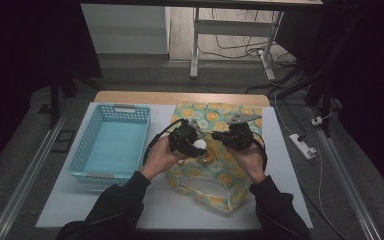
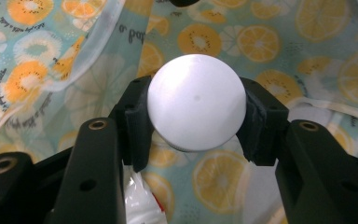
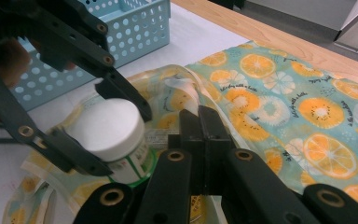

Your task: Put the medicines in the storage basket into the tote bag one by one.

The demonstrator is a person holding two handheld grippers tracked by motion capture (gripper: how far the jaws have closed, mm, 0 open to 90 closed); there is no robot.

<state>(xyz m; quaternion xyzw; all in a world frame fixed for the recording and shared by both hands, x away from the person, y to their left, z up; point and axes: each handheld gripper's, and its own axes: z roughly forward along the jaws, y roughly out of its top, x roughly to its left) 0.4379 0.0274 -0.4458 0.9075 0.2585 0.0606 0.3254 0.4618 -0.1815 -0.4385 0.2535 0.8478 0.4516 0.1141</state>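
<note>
A light-blue plastic basket (image 1: 91, 131) with perforated walls sits on the left half of the tabletop (image 1: 170, 207), its long side running along the left edge. The tabletop is white, with a bare wooden strip (image 1: 180, 98) along its far edge. On the grey floor beyond the right edge lies a white power strip (image 1: 302, 146) on its cord. Farther back stand the white legs of a desk (image 1: 195, 47) among loose cables (image 1: 240, 50), and a metal rail (image 1: 27, 172) runs along the floor at the left.
</note>
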